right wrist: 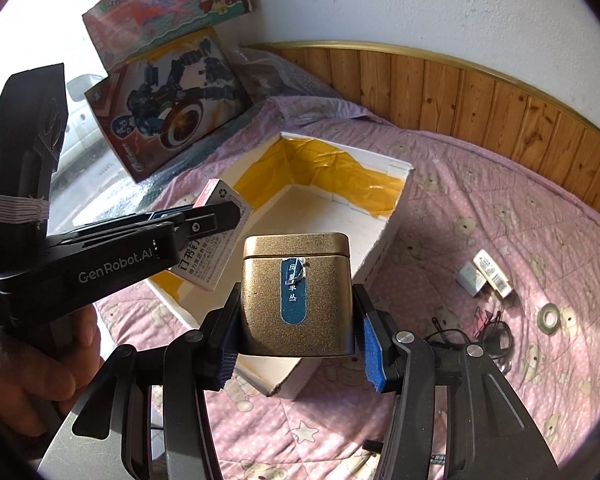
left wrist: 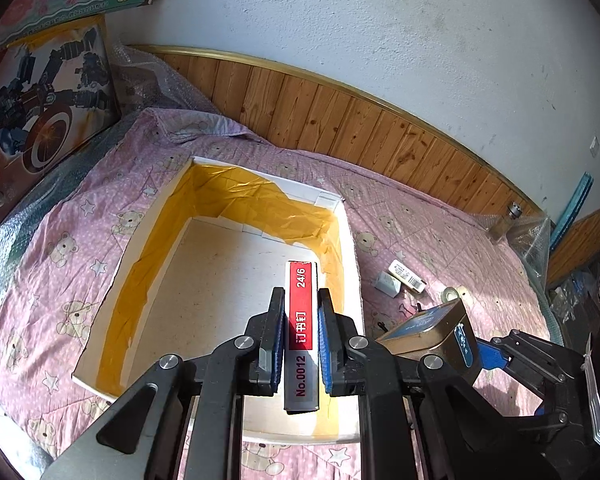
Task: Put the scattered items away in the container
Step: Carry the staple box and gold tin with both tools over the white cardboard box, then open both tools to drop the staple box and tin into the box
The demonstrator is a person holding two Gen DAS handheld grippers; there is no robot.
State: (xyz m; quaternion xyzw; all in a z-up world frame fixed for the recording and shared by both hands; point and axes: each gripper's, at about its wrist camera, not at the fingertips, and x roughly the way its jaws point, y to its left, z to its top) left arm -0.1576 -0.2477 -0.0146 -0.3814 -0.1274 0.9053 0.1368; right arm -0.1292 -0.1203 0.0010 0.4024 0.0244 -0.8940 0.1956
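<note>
The left gripper pinches a staple box, its blue pads pressed against the box's two long sides. The box is red and silver, marked "24/6" and "No.0012", and points forward over the white carton, above its near right part. In the right wrist view the same staple box hangs over the carton's left wall, clamped in the left gripper, and a hand grips that tool's handle.

The right gripper clamps a gold tin by its two sides. The tin has a lid and a blue label down its front, and it is held above the carton's near corner. From the left wrist view the tin sits just right of the carton, with the right gripper closed on it.

The carton lies open on a pink quilt. Yellow tape lines its inner walls and its floor looks bare.

Right of the carton, on the quilt, lie two small white packets, a tape roll and a dark tangle of clips and cord.
</note>
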